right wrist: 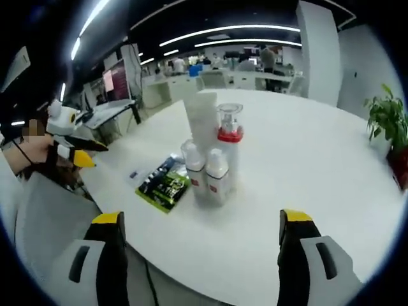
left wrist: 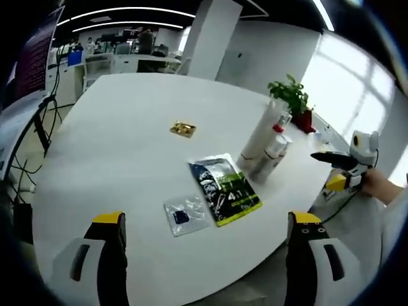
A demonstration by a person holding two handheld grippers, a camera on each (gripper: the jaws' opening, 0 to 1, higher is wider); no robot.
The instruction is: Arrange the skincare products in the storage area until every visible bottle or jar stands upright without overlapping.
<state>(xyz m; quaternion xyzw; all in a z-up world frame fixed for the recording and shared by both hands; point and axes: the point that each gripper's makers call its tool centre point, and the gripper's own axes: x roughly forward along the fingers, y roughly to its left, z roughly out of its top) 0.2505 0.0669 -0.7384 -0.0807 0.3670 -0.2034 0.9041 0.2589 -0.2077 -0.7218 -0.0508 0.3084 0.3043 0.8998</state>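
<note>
Bottles (right wrist: 210,156) are bunched upright on the white table (right wrist: 306,191), straight ahead of my right gripper (right wrist: 203,255) but well apart from it, its jaws spread wide with nothing between them. From my left gripper (left wrist: 207,258), also wide open and empty, the bottles (left wrist: 268,143) sit off to the right, past a green-and-black packet (left wrist: 224,188) and a small clear bag (left wrist: 185,215). Further out there's a gold wrapper (left wrist: 183,129) and a plant (left wrist: 292,95).

bottles 3 (right wrist: 217,175) (right wrist: 194,171) (right wrist: 229,137) | tall white tube 1 (right wrist: 202,121) | flat packets 2 (left wrist: 225,187) (left wrist: 185,214) | gold item 1 (left wrist: 183,129) | potted plant 1 (left wrist: 293,97) | table 1 (left wrist: 121,121)
</note>
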